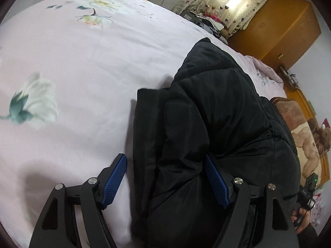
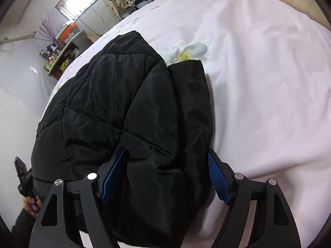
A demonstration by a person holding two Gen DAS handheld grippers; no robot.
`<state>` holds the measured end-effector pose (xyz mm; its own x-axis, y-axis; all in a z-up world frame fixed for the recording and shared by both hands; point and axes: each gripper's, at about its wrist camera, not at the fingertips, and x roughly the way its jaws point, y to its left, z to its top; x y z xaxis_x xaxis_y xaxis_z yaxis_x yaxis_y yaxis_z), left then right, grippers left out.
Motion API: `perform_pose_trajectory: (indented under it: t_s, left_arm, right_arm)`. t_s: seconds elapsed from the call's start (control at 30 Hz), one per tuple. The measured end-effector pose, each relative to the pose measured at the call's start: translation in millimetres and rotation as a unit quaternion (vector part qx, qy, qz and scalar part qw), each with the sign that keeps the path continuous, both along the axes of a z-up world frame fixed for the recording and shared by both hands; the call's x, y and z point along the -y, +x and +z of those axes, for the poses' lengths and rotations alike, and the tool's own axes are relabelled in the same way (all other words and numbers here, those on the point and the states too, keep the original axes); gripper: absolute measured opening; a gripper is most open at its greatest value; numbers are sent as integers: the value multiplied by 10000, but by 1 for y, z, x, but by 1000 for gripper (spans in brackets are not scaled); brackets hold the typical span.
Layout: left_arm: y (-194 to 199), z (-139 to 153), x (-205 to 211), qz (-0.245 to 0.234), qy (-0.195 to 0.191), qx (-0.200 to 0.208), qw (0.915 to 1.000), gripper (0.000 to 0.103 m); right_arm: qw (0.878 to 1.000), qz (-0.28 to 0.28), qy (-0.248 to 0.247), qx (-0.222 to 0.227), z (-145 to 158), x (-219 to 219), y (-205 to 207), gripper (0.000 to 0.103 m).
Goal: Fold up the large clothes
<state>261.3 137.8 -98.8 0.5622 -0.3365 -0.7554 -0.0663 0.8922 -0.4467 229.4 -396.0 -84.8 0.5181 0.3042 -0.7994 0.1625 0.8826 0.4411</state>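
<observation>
A black quilted jacket [image 1: 217, 111] lies bunched on the pale pink floral bedsheet [image 1: 82, 62], with the left gripper [image 1: 165, 180] spread wide over its near left edge and the right gripper [image 2: 166, 177] spread wide around its near right fold, neither one clamped.

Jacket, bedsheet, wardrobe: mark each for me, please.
jacket [image 2: 115, 107], right wrist view, on the quilted top panel.
bedsheet [image 1: 86, 57], left wrist view, on plain pink cloth left of the jacket.
wardrobe [image 1: 279, 26], left wrist view, on its orange door.
</observation>
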Motion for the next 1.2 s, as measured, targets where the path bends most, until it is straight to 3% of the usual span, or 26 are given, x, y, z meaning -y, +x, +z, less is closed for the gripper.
perform_pose_trajectory:
  t_s: [0.43, 0.57, 0.73, 0.8, 0.83, 0.9, 1.0, 1.2]
  left_arm:
    - [13, -3, 6, -116, -27, 24, 9999, 79]
    - [12, -9, 1, -165, -244, -17, 9996, 76]
    - [24, -9, 7, -324, -298, -99, 9990, 74]
    - [24, -7, 8, -348, -304, -91, 9989, 64]
    - [24, -6, 9, -352, -332, -88, 9988, 61]
    - [22, 0, 11, -355, -278, -74, 9990, 47]
    - [15, 19, 18, -372, 99, -8, 9993, 33]
    - [-15, 67, 22, -350, 422, 439, 9975, 26]
  right_arm:
    - [9985, 176, 518, 45, -15, 9, 10, 74]
    - [9978, 268, 593, 130, -12, 8, 4, 58]
    - [9971, 226, 730, 73, -18, 10, 14, 57]
    - [9977, 209, 643, 37, -17, 5, 17, 57]
    - [9979, 206, 612, 30, -16, 4, 17, 53]
    - [9984, 201, 529, 42, -10, 0, 16, 44]
    - [9994, 260, 195, 67, 9, -15, 21, 31]
    - [9991, 229, -73, 338, 48, -20, 6, 19]
